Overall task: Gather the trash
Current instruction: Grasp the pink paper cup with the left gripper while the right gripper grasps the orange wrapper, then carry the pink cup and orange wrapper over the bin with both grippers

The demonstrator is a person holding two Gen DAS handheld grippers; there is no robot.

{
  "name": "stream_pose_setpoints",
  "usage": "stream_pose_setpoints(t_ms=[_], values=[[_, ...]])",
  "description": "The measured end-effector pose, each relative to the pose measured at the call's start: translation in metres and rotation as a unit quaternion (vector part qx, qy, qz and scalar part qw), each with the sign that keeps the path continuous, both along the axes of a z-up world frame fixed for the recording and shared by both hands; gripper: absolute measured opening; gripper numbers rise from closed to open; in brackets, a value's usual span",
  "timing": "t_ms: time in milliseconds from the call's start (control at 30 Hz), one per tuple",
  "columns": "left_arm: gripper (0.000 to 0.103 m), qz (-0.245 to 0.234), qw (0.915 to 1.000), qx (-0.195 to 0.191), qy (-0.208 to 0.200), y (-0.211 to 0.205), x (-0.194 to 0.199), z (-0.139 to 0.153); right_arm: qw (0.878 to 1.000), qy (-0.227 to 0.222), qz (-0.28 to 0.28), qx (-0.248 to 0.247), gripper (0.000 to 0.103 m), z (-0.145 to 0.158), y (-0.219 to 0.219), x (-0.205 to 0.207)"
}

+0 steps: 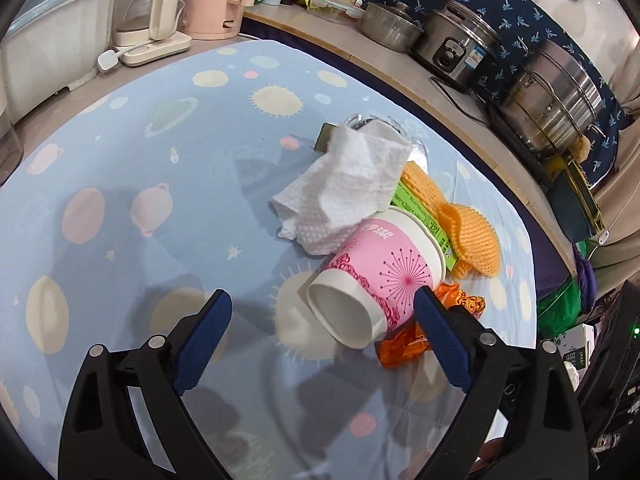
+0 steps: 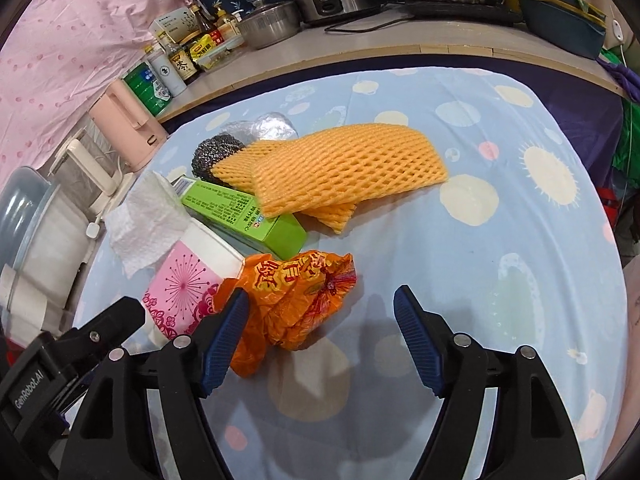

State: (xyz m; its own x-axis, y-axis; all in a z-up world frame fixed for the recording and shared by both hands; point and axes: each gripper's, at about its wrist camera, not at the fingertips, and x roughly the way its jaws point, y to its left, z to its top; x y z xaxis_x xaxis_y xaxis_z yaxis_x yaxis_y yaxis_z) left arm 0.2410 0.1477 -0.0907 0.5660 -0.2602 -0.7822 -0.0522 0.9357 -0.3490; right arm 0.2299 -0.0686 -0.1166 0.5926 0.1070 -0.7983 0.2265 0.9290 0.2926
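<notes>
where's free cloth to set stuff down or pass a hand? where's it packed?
Free: wide blue tablecloth left of the paper towel toward the kettle base; also right of the foam net and orange wrapper. Packed: the pile itself, paper cup against green box, steel scrubber behind. Back counter is full of pots.

On the pale blue planet-print cloth (image 2: 500,208): one pink-and-white paper cup (image 1: 376,276) on its side at lower centre of the left view, one crumpled white paper towel (image 1: 344,188), one green cardboard box (image 2: 244,216), two orange foam net sleeves (image 2: 344,168), one crumpled orange plastic wrapper (image 2: 296,300), one grey steel-wool scourer (image 2: 212,156), upper left.
</notes>
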Motion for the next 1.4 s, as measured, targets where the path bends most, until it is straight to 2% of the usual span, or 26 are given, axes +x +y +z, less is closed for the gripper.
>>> stream_pose_setpoints(t_ms=[133, 233, 267, 333, 433, 567, 667, 1133, 1400], values=[[0.088, -0.008, 0.9999, 0.003, 0.006, -0.007, 0.010, -0.009, 1.000, -0.001, 0.015, 0.006, 0.057, -0.005, 0.003, 0.004], [0.087, -0.012, 0.9999, 0.006, 0.009, -0.011, 0.015, -0.016, 1.000, -0.003, 0.024, -0.004, 0.040, -0.005, 0.008, 0.005], [0.087, -0.015, 0.9998, 0.006, 0.010, -0.013, 0.017, -0.018, 1.000, -0.003, 0.025, -0.009, 0.039, -0.005, 0.009, 0.005], [0.085, -0.020, 0.9998, 0.003, 0.009, -0.014, 0.018, -0.020, 1.000, -0.006, 0.026, -0.016, 0.038, -0.005, 0.010, 0.003], [0.077, -0.028, 0.9996, 0.002, 0.007, -0.017, 0.019, -0.021, 0.999, -0.010, 0.023, -0.026, 0.036, -0.003, 0.010, -0.001], [0.055, -0.046, 0.9989, -0.001, 0.008, -0.023, 0.019, -0.019, 0.999, -0.015, 0.014, -0.027, 0.036, 0.002, 0.004, -0.011], [0.050, -0.057, 0.9983, 0.010, 0.003, -0.029, 0.015, -0.016, 0.999, -0.019, 0.007, -0.027, 0.036, 0.007, -0.001, -0.018], [0.050, -0.079, 0.9950, 0.049, -0.037, -0.051, -0.032, 0.025, 0.998, -0.043, -0.019, -0.035, 0.036, 0.043, -0.024, -0.066], [0.050, -0.105, 0.9910, 0.070, -0.046, -0.077, -0.068, 0.045, 0.997, -0.058, -0.033, -0.039, 0.036, 0.064, -0.041, -0.100]])
